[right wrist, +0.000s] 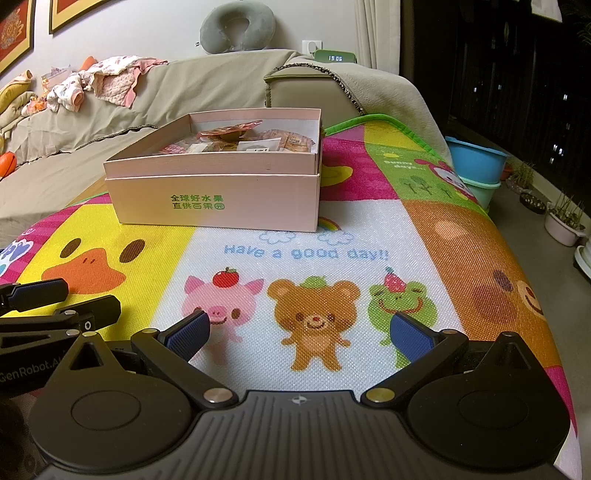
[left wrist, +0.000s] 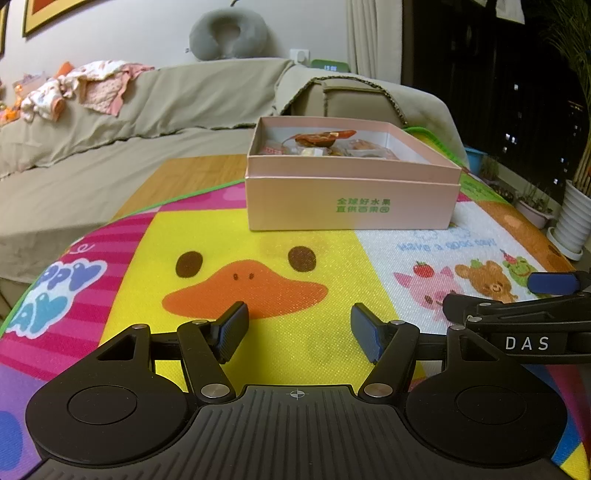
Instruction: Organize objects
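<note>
Left tongs [left wrist: 299, 328] were seen spread apart with nothing between the blue pads, hovering low over the yellow duck panel of the play mat [left wrist: 258, 254]. Right tongs [right wrist: 299, 336] were likewise spread wide and empty, positioned above the pig, bear and frog print on the white panel of the same mat. The two tools were held side by side: the right one was caught at the right edge of the left wrist view, the left one at the left edge of the right wrist view.

The mat was laid over the counter [left wrist: 192, 173], whose wooden top was exposed at the far left corner. A pink box [left wrist: 351, 199] with green printed characters on its front was placed on the mat at the far side, well apart from both tongs. It was nested in a slightly wider pink tray or lid of the same colour. Its top was open, and wrapped snack packets [right wrist: 243, 142] were piled inside; individual items could not be told apart.

Behind the counter a sofa [left wrist: 110, 122] under a beige cover was seen, with clothes [left wrist: 92, 86] heaped on its back and a grey neck pillow [right wrist: 238, 24] above. A green digital clock [right wrist: 335, 57] was visible beside the curtain. Blue tubs [right wrist: 476, 166] and potted plants [right wrist: 565, 218] were noted by the dark window at right.
</note>
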Motion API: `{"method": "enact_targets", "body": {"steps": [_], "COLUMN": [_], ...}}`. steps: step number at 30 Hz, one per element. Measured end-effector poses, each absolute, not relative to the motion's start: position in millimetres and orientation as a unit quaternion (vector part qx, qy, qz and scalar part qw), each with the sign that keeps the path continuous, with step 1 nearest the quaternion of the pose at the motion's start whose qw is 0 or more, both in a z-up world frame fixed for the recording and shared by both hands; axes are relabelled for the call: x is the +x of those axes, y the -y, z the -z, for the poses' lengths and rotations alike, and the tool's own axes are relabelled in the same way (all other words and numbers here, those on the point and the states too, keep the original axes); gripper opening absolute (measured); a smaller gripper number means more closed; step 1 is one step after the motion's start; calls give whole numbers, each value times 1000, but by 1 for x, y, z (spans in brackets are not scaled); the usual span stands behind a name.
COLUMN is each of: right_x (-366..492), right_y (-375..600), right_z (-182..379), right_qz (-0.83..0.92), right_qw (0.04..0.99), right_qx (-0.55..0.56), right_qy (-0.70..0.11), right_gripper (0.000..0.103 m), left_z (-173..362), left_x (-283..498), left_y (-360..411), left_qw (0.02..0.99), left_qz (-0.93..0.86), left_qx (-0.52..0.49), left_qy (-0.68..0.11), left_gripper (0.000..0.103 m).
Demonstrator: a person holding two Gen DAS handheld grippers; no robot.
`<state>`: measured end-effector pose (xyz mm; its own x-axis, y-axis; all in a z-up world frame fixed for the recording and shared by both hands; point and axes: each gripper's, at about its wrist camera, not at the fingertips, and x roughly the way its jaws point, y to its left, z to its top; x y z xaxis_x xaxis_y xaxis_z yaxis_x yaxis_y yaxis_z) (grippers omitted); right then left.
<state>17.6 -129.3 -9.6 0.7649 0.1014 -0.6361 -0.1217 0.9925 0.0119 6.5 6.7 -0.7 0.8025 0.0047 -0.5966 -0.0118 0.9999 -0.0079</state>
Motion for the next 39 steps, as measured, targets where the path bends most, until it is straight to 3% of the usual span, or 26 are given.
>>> {"method": "enact_targets", "body": {"steps": [39], "right_x": [17], "right_y": [129], "right_z": [10], "right_qz": [-60], "right_qw": [939], "right_qx": [-15], "right_qy": [-337], "right_gripper": [103], "left_z": [1], "left_x": [7], "left_y": [-8], "left_qw": [949], "left_qz": [1], "left_qx": [-16], "left_qy": [-314], "left_gripper": [68]}}
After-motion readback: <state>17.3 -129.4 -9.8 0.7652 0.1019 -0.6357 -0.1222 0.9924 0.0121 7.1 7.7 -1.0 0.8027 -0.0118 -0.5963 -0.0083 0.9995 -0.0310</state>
